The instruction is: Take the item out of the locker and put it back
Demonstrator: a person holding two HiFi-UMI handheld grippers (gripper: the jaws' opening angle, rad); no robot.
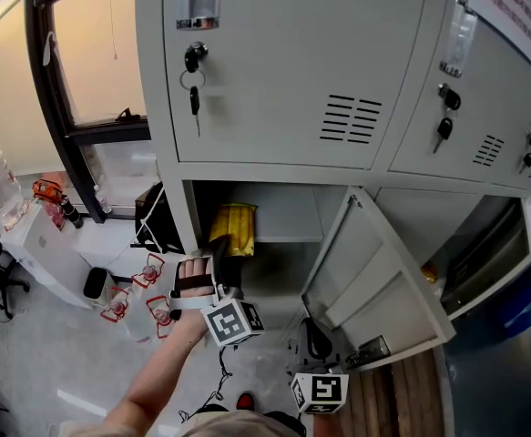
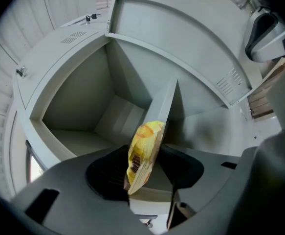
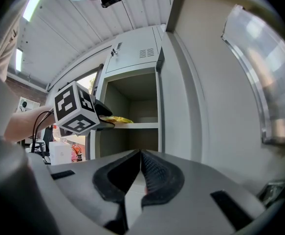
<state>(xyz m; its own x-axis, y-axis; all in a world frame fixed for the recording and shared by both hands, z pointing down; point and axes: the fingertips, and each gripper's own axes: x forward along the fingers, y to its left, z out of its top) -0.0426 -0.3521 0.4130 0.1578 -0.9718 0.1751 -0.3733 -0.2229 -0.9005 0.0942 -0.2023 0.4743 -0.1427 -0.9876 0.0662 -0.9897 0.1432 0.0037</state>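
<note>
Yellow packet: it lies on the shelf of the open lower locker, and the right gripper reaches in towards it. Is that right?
No. The left gripper, not the right, reaches in towards the yellow packet on the shelf of the open lower locker; the head view shows it.

Bag (image 1: 233, 226) on shelf (image 1: 288, 238) in lower compartment (image 1: 283, 206), L gripper (image 1: 219, 253) at its mouth w/ bag btwn jaws, door (image 1: 374, 280) swung out to R, R gripper (image 3: 141, 160) beside door's inner face, below-R of L gripper, upper doors (image 1: 274, 62) above.
</note>
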